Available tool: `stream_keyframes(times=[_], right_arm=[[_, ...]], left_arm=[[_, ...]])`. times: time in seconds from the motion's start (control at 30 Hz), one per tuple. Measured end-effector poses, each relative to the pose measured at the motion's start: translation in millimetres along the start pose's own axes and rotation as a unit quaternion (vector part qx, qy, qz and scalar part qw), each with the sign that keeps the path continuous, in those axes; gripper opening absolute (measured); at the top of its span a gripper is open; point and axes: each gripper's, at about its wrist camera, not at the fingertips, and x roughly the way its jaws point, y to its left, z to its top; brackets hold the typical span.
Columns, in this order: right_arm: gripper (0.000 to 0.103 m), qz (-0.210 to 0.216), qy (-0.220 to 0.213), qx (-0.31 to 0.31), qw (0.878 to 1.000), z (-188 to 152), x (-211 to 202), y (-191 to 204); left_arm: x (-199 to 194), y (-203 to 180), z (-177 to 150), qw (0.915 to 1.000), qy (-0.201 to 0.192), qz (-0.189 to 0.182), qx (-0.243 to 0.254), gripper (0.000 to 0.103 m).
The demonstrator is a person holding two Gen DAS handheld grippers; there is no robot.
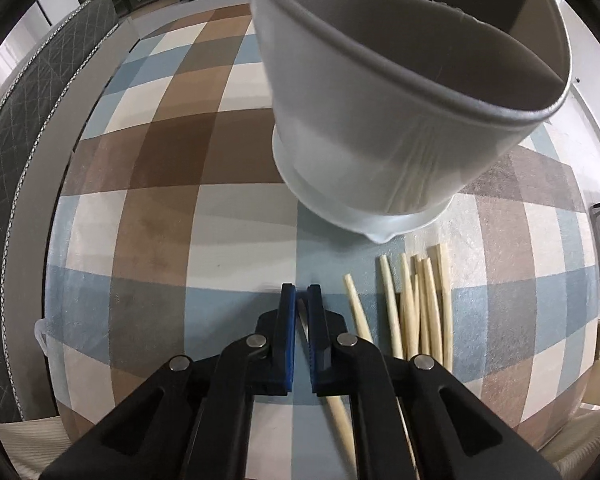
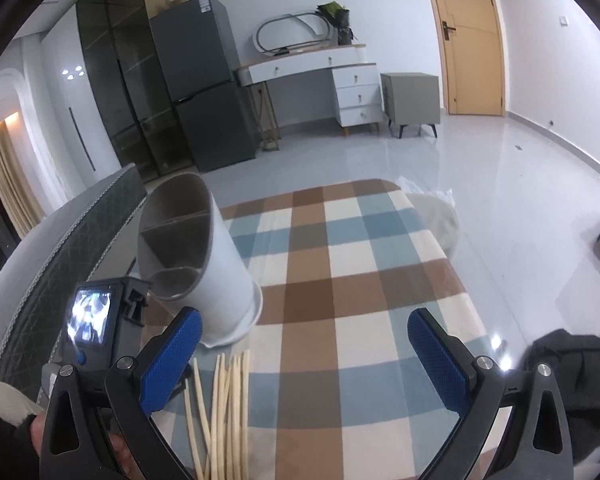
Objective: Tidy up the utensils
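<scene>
A white utensil holder (image 1: 380, 100) with inner dividers stands on the checked tablecloth (image 1: 160, 168), close ahead of my left gripper (image 1: 301, 292). It also shows in the right wrist view (image 2: 204, 256). Several pale wooden chopsticks (image 1: 416, 300) lie bunched just right of the left gripper. The left gripper's blue pads are nearly together, pinching one chopstick (image 1: 340, 420) that runs back under the fingers. My right gripper (image 2: 304, 332) is open and empty above the cloth, with the chopsticks (image 2: 224, 400) lying below its left finger (image 2: 168, 360).
The table's edge runs along a grey quilted chair back (image 1: 32, 128) on the left. A dark bag (image 2: 576, 392) sits off the table's right side. A fridge (image 2: 204, 84), a white desk (image 2: 328, 76) and a door (image 2: 468, 36) stand across the grey floor.
</scene>
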Motion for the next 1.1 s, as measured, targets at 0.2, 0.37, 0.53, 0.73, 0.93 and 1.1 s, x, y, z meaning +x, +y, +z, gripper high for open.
stream_keyframes(times=[0.2,0.37,0.53,0.73,0.93,1.1], right_arm=[[0.103,0.001,0.006,0.006,1.0,1,1,-3],[0.103,0.007,0.012,0.008,1.0,0,3,-1],[0.103,0.019,0.023,0.013,0.999,-4,7,-2],[0.1,0.051,0.054,0.028,0.997,-12,17,1],[0.082,0.102,0.112,-0.005,0.988,-22,38,29],[0.076,0.115,0.152,-0.1,0.977,-33,62,79]], left_arm=[[-20,2,-2,0.9995,-0.026,-0.006,-0.02,0.0],[-56,5,-17,0.9963,-0.082,-0.022,-0.016,0.0],[-78,-6,-39,0.9892,-0.136,-0.052,-0.016,0.0],[-94,9,-50,0.9794,-0.183,-0.083,-0.017,0.0],[-58,80,-22,0.9816,-0.142,-0.107,-0.07,0.0],[-55,109,-27,0.9811,-0.118,-0.11,-0.106,0.022]])
